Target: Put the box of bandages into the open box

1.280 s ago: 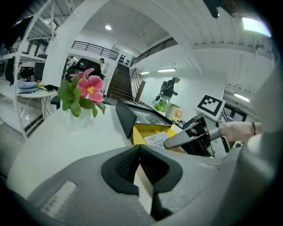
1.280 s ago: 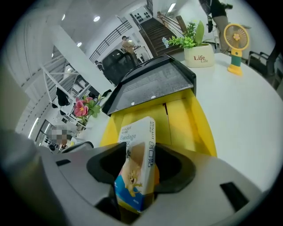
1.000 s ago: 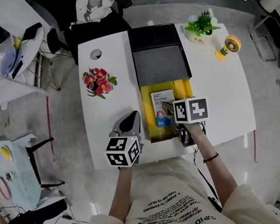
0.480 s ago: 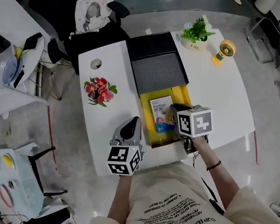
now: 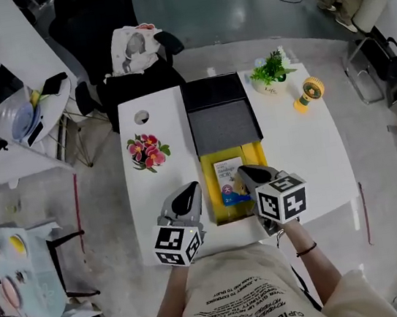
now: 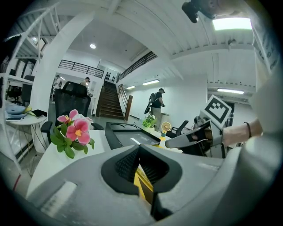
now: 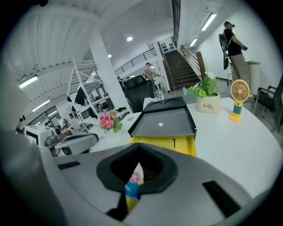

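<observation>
I've pulled my right gripper (image 5: 243,173) up and back; its jaws just closed, with nothing between them. Left gripper (image 5: 191,190) has risen too, jaws together, empty. Bandage box (image 5: 229,178) lies flat in the yellow box (image 5: 257,154), just beside the right gripper's tip.

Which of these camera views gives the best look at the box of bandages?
The head view: the box of bandages lies plainly in the yellow box. The right gripper view shows only a sliver below its shut tongs; the left gripper view shows none.
</observation>
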Demonstrator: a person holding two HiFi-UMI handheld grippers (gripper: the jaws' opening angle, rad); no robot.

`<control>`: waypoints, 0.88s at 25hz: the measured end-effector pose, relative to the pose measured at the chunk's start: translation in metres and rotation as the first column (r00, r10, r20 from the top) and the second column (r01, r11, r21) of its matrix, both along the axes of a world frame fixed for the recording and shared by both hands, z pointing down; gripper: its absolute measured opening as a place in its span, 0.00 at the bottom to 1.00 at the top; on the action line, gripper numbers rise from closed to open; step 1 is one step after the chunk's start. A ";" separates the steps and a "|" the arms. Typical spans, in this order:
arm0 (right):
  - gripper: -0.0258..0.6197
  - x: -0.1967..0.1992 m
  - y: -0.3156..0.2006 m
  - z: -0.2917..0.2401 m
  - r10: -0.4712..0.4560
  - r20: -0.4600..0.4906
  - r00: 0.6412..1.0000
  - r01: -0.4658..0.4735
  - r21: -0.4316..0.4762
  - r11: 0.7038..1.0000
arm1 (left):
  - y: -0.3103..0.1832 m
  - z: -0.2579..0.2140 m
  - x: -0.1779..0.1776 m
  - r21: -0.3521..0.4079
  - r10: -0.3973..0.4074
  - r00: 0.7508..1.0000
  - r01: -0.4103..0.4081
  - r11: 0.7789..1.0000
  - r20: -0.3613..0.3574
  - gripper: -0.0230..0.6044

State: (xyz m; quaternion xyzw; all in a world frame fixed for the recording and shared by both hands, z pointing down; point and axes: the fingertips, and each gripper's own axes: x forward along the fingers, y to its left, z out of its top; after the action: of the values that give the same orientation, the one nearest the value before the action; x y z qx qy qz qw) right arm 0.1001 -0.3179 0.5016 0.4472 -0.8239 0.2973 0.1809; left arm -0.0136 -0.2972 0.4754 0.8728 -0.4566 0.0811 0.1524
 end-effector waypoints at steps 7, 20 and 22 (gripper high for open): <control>0.05 0.002 0.003 -0.044 -0.002 0.128 0.992 -0.019 0.162 0.987 | -0.002 -0.033 -0.008 0.106 -0.018 1.000 0.017 0.994 0.012 0.07; 0.04 0.017 0.004 -0.108 -0.005 0.237 0.971 -0.088 0.381 0.920 | -0.007 -0.079 -0.029 0.234 -0.084 0.996 0.081 0.969 0.001 0.07; 0.04 0.022 0.003 -0.117 0.010 0.240 0.971 -0.110 0.405 0.908 | -0.006 -0.086 -0.030 0.246 -0.092 0.996 0.090 0.965 -0.003 0.07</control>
State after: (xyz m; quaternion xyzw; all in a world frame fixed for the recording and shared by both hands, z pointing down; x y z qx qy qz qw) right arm 0.1223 -0.3150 0.3847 0.4628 -0.8694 0.1712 -0.0250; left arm -0.0441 -0.3031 0.3894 0.8626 -0.5034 0.0203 0.0446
